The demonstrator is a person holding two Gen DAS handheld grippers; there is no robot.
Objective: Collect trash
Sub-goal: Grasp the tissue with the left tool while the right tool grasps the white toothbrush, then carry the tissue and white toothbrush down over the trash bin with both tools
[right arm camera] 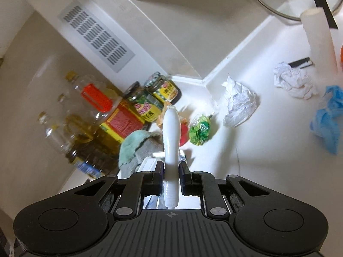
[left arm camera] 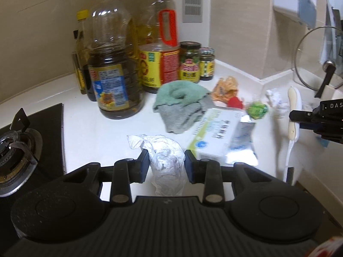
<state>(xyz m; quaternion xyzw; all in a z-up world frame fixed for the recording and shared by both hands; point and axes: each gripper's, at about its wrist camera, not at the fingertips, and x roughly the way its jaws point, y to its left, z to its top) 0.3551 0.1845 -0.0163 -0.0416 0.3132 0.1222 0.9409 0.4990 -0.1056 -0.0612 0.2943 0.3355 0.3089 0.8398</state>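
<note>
1. Several oil bottles (left arm camera: 113, 68) stand against the wall, clear of the work.
2. Loose trash lies mid-counter: box (left arm camera: 216, 132), green wrapper (left arm camera: 256, 108).
3. Left gripper (left arm camera: 166, 167) clamps a crumpled bag (left arm camera: 165, 156), collecting it.
4. Right gripper (right arm camera: 171, 176) pinches a white brush handle (right arm camera: 170, 141), probably for sweeping.

"DAS" on right gripper (left arm camera: 300, 115)
</note>
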